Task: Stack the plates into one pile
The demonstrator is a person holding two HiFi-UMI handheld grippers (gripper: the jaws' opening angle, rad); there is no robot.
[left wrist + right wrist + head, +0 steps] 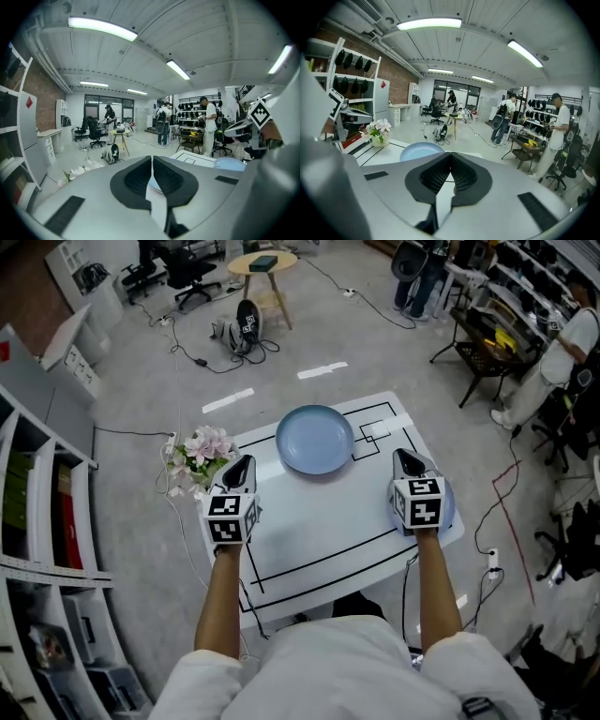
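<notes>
Blue plate (pixel 315 439): round, plain, flat on the white table (pixel 319 521), far centre.
Second plate (pixel 450 506): right edge, partly under my right gripper (pixel 403 457).
Right gripper: jaws together, empty.
Left gripper (pixel 245 461): jaws together, empty.

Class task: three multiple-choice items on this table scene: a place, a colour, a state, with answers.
1. Where do the pink-white flowers stand? A the white table's left edge; B on the plate; C the floor.
2. The round plate at mid-table is: A red; B light blue; C black.
3. The left tongs are: A wide open; B gripping a plate; C shut, empty.
A: they stand beside the left tongs. B: its face is pale blue. C: pads meet, nothing between.
</notes>
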